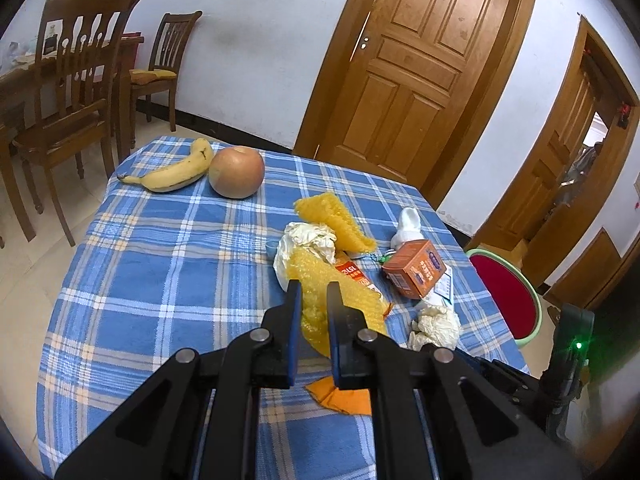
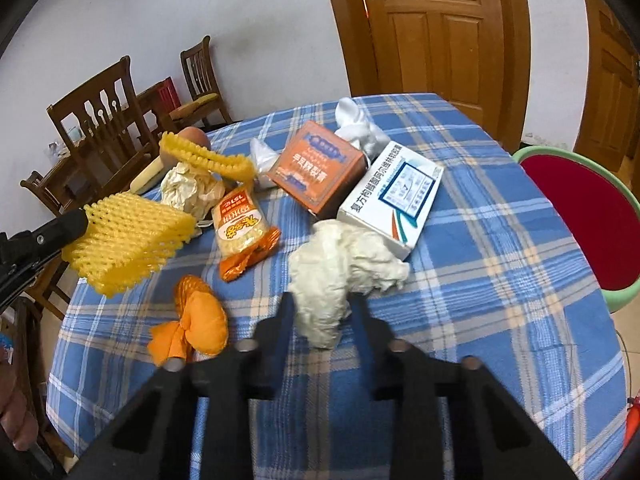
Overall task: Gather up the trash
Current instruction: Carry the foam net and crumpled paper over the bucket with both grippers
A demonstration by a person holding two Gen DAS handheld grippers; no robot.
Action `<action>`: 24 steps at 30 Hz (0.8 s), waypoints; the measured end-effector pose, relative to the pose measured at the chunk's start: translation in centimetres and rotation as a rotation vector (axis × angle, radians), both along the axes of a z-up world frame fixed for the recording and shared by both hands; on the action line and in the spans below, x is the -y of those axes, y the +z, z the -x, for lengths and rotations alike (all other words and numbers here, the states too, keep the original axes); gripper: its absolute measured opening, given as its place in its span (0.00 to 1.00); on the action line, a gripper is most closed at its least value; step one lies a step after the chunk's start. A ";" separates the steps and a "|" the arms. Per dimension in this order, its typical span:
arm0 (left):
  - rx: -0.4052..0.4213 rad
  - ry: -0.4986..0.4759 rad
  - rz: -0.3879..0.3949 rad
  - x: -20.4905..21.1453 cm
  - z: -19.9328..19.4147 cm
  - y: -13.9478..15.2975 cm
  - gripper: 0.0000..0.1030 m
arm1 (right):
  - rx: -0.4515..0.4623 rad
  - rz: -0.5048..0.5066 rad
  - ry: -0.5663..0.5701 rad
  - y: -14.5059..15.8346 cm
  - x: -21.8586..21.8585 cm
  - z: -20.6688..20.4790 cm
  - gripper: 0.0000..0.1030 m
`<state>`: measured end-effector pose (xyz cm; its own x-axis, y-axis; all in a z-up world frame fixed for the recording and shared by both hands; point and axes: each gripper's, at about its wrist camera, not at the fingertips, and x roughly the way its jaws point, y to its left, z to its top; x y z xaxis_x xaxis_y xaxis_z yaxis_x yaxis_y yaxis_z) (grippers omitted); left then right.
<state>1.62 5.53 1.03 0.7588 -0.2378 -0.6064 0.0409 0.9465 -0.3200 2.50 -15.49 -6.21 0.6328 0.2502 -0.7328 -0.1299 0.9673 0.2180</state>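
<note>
My left gripper (image 1: 314, 294) is shut on a yellow foam fruit net (image 1: 316, 300), which it holds just above the blue plaid tablecloth (image 1: 160, 260). In the right wrist view that net (image 2: 128, 244) hangs at the left from the black fingers. My right gripper (image 2: 322, 310) is shut on a crumpled white tissue (image 2: 336, 276), with one finger against each side of it. The tissue lies in front of a white medicine box (image 2: 392, 196). An orange box (image 2: 316, 168), a snack packet (image 2: 240, 236), an orange mesh bundle (image 2: 200, 320) and a second yellow net (image 2: 208, 156) lie around it.
A banana (image 1: 172, 172) and an apple (image 1: 237, 172) sit at the table's far left corner. More crumpled paper (image 2: 188, 188) and a white wad (image 2: 356, 124) lie among the trash. A red stool with a green rim (image 2: 580, 216) stands to the right. Wooden chairs (image 1: 68, 92) stand on the left.
</note>
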 end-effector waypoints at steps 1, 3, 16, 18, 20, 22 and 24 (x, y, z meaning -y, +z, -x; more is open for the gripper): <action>0.001 -0.003 0.001 0.1 0.0 0.1 0.11 | 0.008 -0.001 0.001 0.2 0.1 0.3 0.21; 0.007 -0.008 -0.001 0.3 0.1 0.3 0.11 | 0.028 -0.008 -0.001 0.8 0.3 0.8 0.20; 0.063 -0.097 -0.038 4.8 0.1 3.3 0.11 | 0.148 -0.055 -0.083 4.9 4.8 4.5 0.20; 0.069 -0.120 -0.038 5.8 -0.1 3.8 0.11 | 0.160 -0.056 -0.103 5.2 5.6 4.7 0.20; 0.076 -0.140 -0.043 6.9 -0.4 4.1 0.11 | 0.172 -0.054 -0.126 5.7 6.6 5.0 0.20; 0.080 -0.163 -0.048 8.1 -0.9 4.4 0.11 | 0.185 -0.049 -0.146 6.1 7.5 5.1 0.20; 0.082 -0.182 -0.051 9.2 -1.3 4.6 0.11 | 0.196 -0.047 -0.169 6.5 8.4 5.4 0.20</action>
<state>2.88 -3.63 5.64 0.7535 -0.3460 -0.5590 0.2364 0.9360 -0.2607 -2.88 -23.88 0.31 0.7971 0.1600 -0.5823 -0.0116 0.9681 0.2501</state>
